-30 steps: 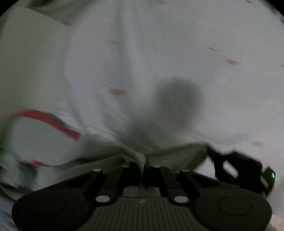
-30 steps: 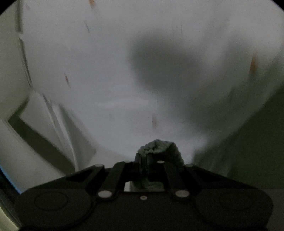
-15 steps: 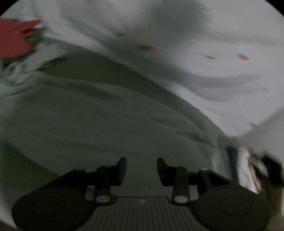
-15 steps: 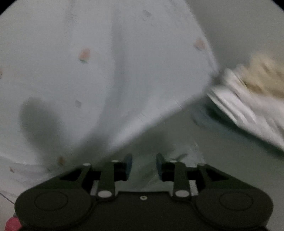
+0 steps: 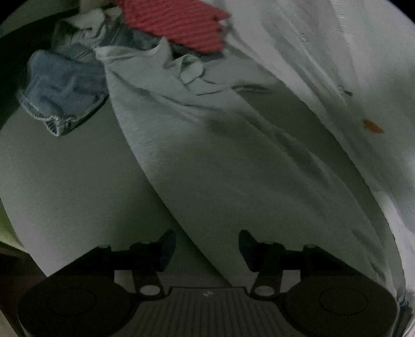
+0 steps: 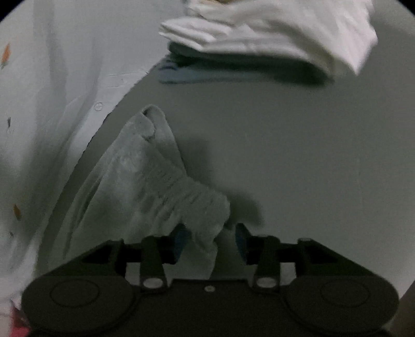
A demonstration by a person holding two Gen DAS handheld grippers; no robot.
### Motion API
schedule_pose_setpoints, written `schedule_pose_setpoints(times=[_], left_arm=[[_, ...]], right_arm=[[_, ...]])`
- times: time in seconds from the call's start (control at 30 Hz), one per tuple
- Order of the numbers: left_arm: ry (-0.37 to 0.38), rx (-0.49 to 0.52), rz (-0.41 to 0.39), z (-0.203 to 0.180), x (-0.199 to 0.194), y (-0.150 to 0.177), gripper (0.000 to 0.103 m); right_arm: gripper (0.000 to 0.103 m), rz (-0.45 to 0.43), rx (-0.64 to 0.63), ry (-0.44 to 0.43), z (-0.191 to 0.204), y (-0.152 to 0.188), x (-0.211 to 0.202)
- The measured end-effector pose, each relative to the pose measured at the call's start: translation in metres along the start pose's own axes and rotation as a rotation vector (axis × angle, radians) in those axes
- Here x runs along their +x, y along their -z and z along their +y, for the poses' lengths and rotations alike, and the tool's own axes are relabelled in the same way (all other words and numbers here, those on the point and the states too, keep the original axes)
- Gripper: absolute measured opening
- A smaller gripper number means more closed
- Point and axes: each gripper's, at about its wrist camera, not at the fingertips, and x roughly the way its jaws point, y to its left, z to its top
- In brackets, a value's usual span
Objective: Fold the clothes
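A pale grey-green garment (image 5: 233, 166) lies stretched flat on the table in the left wrist view, running from the far pile toward my left gripper (image 5: 206, 243), which is open and empty just above its near edge. In the right wrist view the same garment's ribbed elastic waistband (image 6: 168, 186) lies bunched on the table. My right gripper (image 6: 211, 241) is open, with the waistband's corner lying loose between the jaws.
A white sheet with small orange marks (image 5: 337, 64) lies beside the garment, also in the right wrist view (image 6: 52, 90). Blue denim (image 5: 59, 88) and a red striped cloth (image 5: 176, 23) lie piled far left. A stack of folded white clothes (image 6: 259, 36) sits far right.
One second ago both grippers were shut on the grey-green garment. Both have since opened and let it go, and it now lies on the table. Both views have swung.
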Motion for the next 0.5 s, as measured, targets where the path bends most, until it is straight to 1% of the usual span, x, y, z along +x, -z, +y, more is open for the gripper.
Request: schedule_pose_setpoints(times=[0.1,0.17,0.23,0.27,0.3,0.33,0.37,0.43,0.5], left_arm=[[0.006,0.009,0.024,-0.002,0.010,-0.005,0.056],[0.001,0.022,0.039,-0.002,0.017,-0.010,0.056],[-0.010,0.029,0.039,-0.004,0.028,-0.018,0.058],[-0.017,0.029,0.036,-0.004,0.031,-0.021,0.058],[-0.025,0.026,0.031,-0.004,0.034,-0.022,0.060],[-0.032,0.023,0.027,-0.003,0.036,-0.024,0.060],[-0.036,0.016,0.022,-0.003,0.038,-0.026,0.060],[-0.034,-0.005,0.008,0.001,0.039,-0.031,0.059],[-0.019,-0.021,-0.028,0.005,0.033,-0.032,0.059]], right_arm=[[0.051,-0.002,0.113,-0.046,0.000,0.009,0.007],[0.052,-0.021,0.170,-0.039,0.003,0.011,0.016],[0.056,-0.042,0.218,-0.024,0.006,0.013,0.023],[0.055,-0.060,0.228,-0.022,0.010,0.015,0.024],[0.043,-0.069,0.217,-0.031,0.015,0.016,0.026],[0.036,-0.065,0.205,-0.042,0.019,0.015,0.029],[0.018,-0.068,0.212,-0.061,0.023,0.015,0.028],[0.016,-0.071,0.225,-0.103,0.025,0.011,0.023],[0.014,-0.152,0.202,-0.108,0.023,-0.001,0.003]])
